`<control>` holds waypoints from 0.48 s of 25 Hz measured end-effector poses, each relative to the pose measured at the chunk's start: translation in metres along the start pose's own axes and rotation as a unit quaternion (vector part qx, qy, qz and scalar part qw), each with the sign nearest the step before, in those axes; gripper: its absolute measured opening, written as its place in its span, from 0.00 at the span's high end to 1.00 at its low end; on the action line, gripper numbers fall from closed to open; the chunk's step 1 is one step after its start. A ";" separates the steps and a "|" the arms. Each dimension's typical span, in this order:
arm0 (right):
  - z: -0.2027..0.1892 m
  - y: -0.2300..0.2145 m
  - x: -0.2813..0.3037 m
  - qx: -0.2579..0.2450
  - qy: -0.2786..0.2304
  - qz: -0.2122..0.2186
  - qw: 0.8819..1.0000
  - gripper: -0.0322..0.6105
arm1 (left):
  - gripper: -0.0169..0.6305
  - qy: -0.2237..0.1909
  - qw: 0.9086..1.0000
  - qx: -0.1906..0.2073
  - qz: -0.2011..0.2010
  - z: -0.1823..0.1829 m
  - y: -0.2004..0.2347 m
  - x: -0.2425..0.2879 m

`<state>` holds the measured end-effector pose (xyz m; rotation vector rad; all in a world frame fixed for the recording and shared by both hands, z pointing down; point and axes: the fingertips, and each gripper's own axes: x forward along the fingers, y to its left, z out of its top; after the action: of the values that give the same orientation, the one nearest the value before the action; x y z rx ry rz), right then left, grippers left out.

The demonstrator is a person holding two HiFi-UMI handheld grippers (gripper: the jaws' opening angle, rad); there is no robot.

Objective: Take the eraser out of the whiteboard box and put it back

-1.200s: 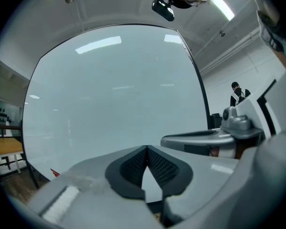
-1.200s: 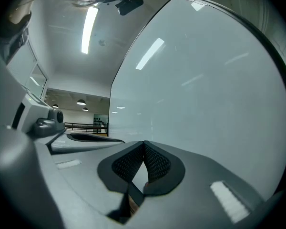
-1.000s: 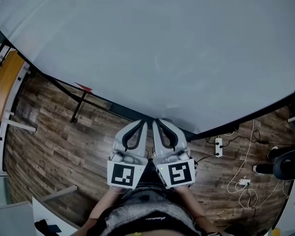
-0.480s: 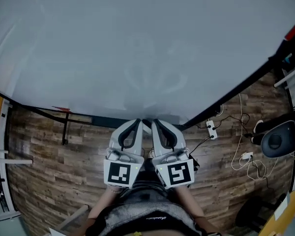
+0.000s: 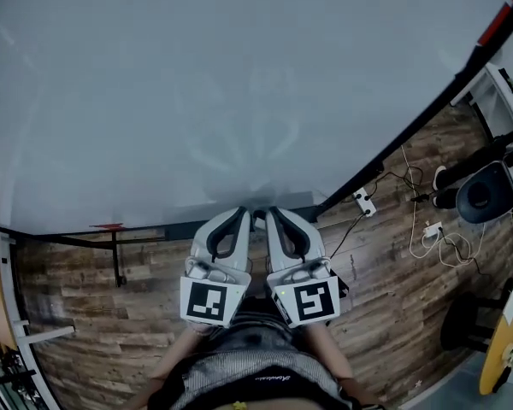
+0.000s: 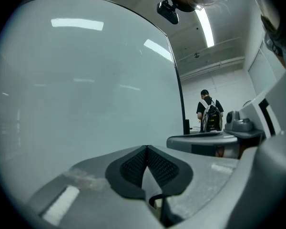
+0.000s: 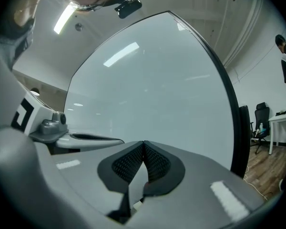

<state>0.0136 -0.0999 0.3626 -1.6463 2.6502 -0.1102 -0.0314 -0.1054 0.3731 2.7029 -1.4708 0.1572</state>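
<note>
Eraser: not seen in any view; its place, heading and long axis cannot be told.
Whiteboard box: not made out in any view.
Whiteboard (image 5: 197,84): count 1; large, pale, blank, black-framed; it fills the upper head view and stands in front of both tools.
Red item (image 5: 108,226): count 1; small, at the whiteboard's lower edge towards its left end; too small to identify.
Tools: count 2, side by side, each with one marker cube.
Left tool (image 5: 244,215): jaws clenched pad against pad, nothing between them (image 6: 146,149); tip at the whiteboard's lower edge; contact with the board cannot be told.
Right tool (image 5: 274,214): jaws clenched pad to pad, empty (image 7: 143,144); just beside the left tool, tip at the same lower edge.
Heading: both tools point at the board face, roughly level.
Floor (image 5: 77,314): wood planks, below the board.
Power strip (image 5: 360,202): count 1; white, on the floor near the whiteboard's lower right edge, with loose cables (image 5: 427,233) to its right.
Office chair (image 5: 483,190): count 1; black, right of the cables.
Person (image 6: 209,113): count 1; standing well beyond the board's far edge, wearing a backpack.
</note>
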 end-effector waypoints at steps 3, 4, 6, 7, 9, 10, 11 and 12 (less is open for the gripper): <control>-0.002 0.004 0.000 -0.002 0.002 -0.022 1.000 0.95 | 0.97 0.001 1.000 0.004 -0.023 -0.002 0.004 0.001; -0.003 0.004 0.000 -0.003 0.002 -0.029 1.000 0.95 | 0.97 0.001 1.000 0.004 -0.030 -0.002 0.004 0.002; -0.002 0.000 -0.003 -0.005 -0.002 -0.045 0.999 0.95 | 0.97 0.000 0.999 0.004 -0.044 -0.003 0.001 0.005; -0.002 -0.003 -0.005 -0.009 -0.005 -0.052 0.999 0.95 | 0.97 0.000 0.999 0.003 -0.050 -0.003 -0.001 0.006; -0.002 -0.007 -0.008 -0.013 -0.005 -0.061 0.998 0.95 | 0.97 -0.001 0.998 0.001 -0.057 -0.002 -0.003 0.006; -0.003 -0.008 -0.009 -0.013 -0.002 -0.064 0.998 0.95 | 0.97 -0.001 0.998 0.001 -0.058 -0.001 -0.004 0.005; -0.003 -0.008 -0.010 -0.013 0.000 -0.067 0.998 0.95 | 0.97 0.000 0.998 0.000 -0.059 -0.001 -0.005 0.005; -0.003 -0.009 -0.011 -0.015 0.000 -0.068 0.998 0.95 | 0.97 0.000 0.998 -0.003 -0.061 -0.002 -0.005 0.005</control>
<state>0.0261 -0.0942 0.3657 -1.8340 2.5502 -0.0717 -0.0242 -0.1068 0.3752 2.7770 -1.2997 0.1474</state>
